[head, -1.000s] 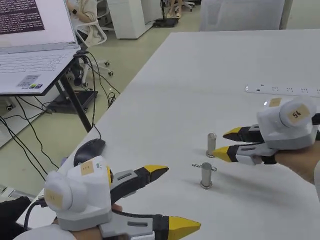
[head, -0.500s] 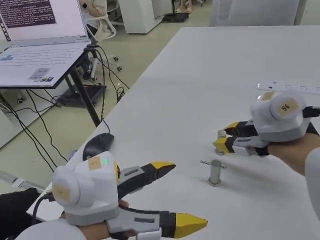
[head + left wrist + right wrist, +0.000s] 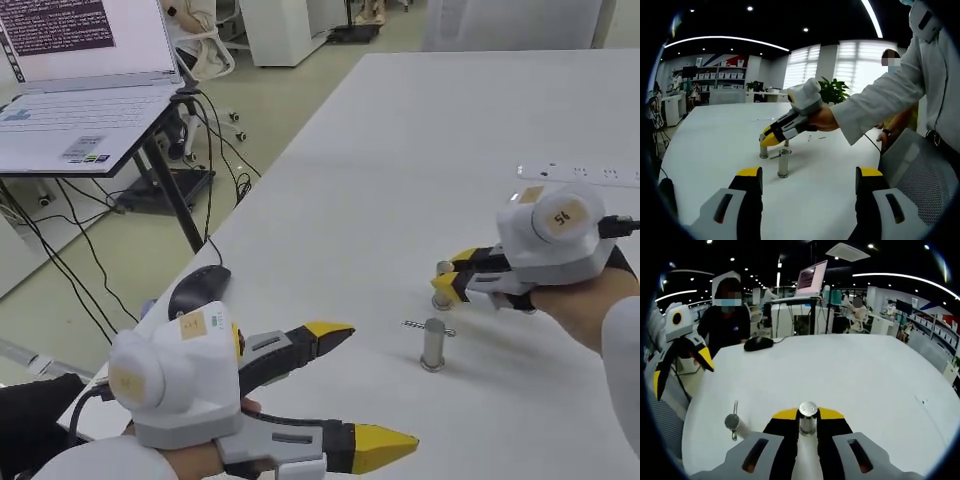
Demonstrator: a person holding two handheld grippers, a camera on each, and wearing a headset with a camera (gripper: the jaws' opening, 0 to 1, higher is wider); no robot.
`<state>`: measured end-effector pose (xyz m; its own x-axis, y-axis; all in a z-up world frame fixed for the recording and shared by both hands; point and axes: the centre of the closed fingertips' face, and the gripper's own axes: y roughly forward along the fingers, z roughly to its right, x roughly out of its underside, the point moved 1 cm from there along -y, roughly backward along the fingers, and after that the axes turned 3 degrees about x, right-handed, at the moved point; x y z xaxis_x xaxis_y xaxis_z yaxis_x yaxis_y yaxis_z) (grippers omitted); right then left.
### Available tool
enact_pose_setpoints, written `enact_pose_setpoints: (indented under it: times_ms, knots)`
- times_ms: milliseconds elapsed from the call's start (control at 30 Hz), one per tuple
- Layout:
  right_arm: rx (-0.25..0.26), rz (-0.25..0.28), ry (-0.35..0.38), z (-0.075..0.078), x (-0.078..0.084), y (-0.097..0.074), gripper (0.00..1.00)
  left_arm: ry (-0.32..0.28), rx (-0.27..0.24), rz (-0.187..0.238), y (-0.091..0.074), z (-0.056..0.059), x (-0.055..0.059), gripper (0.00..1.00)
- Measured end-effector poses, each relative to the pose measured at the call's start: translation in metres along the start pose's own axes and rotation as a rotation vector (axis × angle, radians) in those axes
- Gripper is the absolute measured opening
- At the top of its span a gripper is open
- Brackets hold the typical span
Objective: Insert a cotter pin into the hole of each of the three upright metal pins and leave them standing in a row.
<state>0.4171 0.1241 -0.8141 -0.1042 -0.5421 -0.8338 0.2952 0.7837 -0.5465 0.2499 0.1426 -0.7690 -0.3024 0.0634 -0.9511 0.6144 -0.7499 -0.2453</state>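
2 upright metal pins stand close together on the white table (image 3: pixel 400 150): the nearer pin (image 3: pixel 433 348) already carries a cotter pin (image 3: pixel 415 325), the right gripper (image 3: pixel 447 283) clamps the bare farther pin (image 3: pixel 808 419), likely steadying it for the same, and the left gripper (image 3: pixel 370 385) hangs wide open, empty.

The metal pin (image 3: pixel 808 416) looks smooth and faintly shiny, the white table (image 3: pixel 850 370) matt.
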Motion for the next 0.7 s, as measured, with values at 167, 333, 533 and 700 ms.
enact_pose_setpoints:
  times_ms: [167, 333, 533, 700]
  knots:
    - [-0.003, -0.005, -0.003, 0.001, 0.001, -0.001, 0.12, -0.002, -0.004, 0.005, -0.001, -0.001, -0.001, 0.76]
    - [-0.008, -0.009, 0.02, 0.002, 0.005, -0.007, 0.12, -0.001, -0.003, 0.006, 0.0, 0.0, -0.001, 0.75]
    - [-0.028, -0.012, 0.019, -0.007, 0.011, -0.018, 0.11, 0.005, -0.001, 0.008, 0.001, 0.0, -0.003, 0.75]
    - [-0.031, -0.003, 0.032, -0.01, 0.014, -0.031, 0.11, 0.01, 0.007, 0.004, 0.002, 0.003, -0.004, 0.75]
